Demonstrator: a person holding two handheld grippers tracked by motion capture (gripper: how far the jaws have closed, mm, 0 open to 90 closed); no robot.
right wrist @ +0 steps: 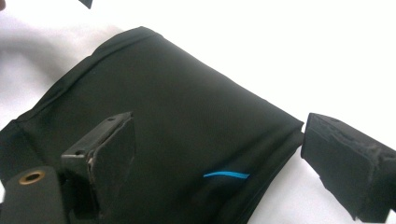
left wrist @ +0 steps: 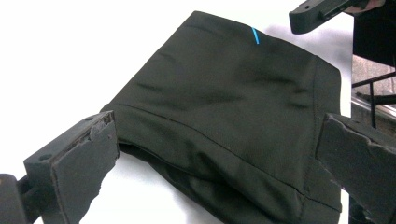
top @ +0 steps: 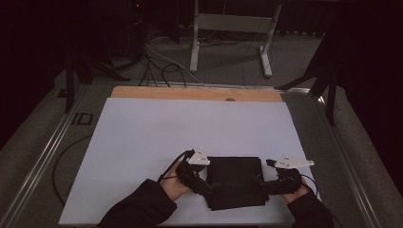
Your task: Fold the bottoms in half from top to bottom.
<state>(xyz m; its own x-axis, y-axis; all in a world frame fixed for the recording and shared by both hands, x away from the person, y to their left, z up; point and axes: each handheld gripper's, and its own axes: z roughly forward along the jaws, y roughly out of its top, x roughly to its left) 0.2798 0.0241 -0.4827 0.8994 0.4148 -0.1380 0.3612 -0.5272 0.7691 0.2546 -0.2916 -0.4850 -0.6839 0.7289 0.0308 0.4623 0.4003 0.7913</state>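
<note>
Altogether one folded black garment [top: 236, 181] lies at the lower centre of the white worktop [top: 142, 137], flanked by the left gripper [top: 204, 183] and right gripper [top: 263, 183], both with jaws apart. High view leaves its folds murky; gripper views reveal one blue stripe [right wrist: 226, 175], seams, and layered edges.
</note>
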